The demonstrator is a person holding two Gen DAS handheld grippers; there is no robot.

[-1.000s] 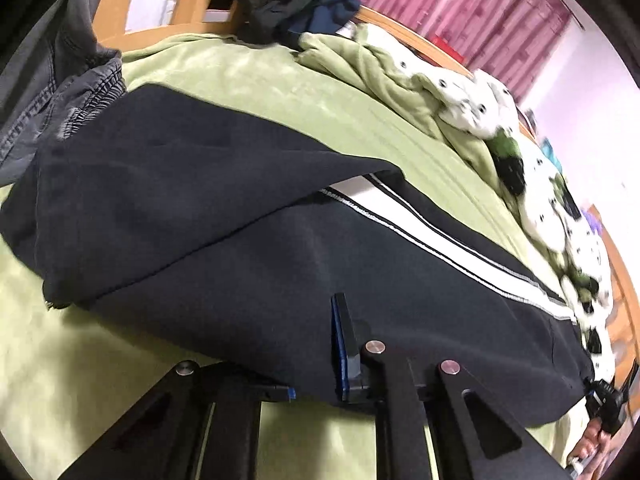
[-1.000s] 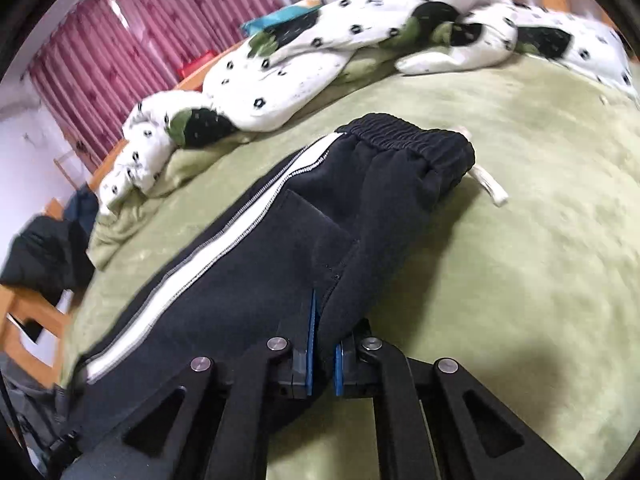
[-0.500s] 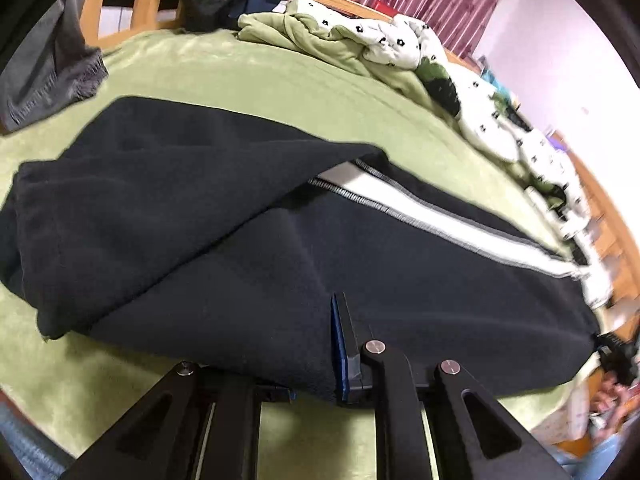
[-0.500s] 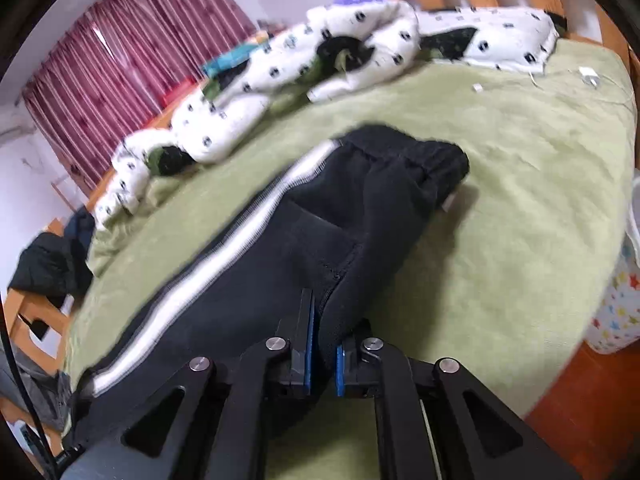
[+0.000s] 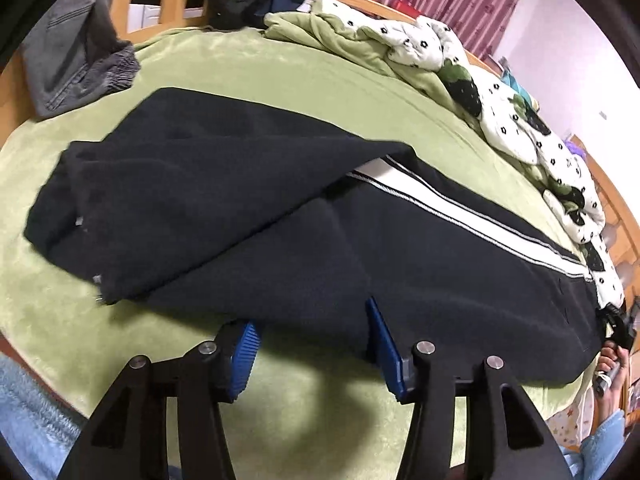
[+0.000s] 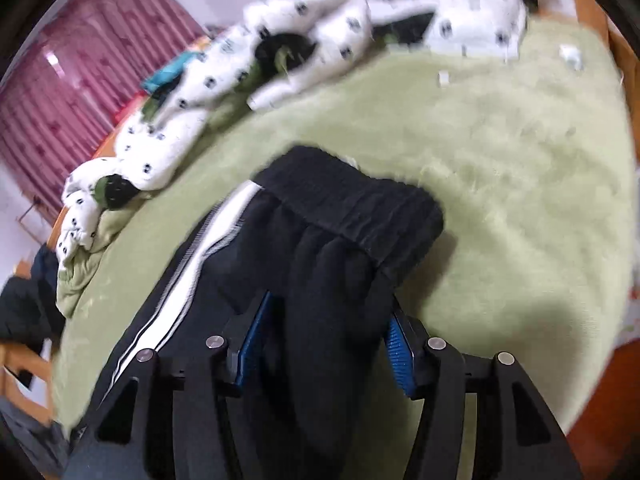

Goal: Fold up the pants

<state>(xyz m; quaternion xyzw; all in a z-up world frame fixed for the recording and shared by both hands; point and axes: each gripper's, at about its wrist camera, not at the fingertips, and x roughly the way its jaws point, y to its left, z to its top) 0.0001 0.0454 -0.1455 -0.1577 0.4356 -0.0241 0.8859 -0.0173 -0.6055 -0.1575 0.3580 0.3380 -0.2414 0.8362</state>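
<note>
Track pants lie halved lengthwise on the bed; we release them.
Left hand-held gripper and right hand-held gripper are opening, fabric loose between them; next we regrasp for the crosswise fold.

Lighting: even indoor light, moderately bright. Shadows: soft, on the green bed cover just beneath each hand-held gripper. Left wrist view: sharp. Right wrist view: motion-blurred, worst at the spotted quilt. Fisheye bending, black corners.
</note>
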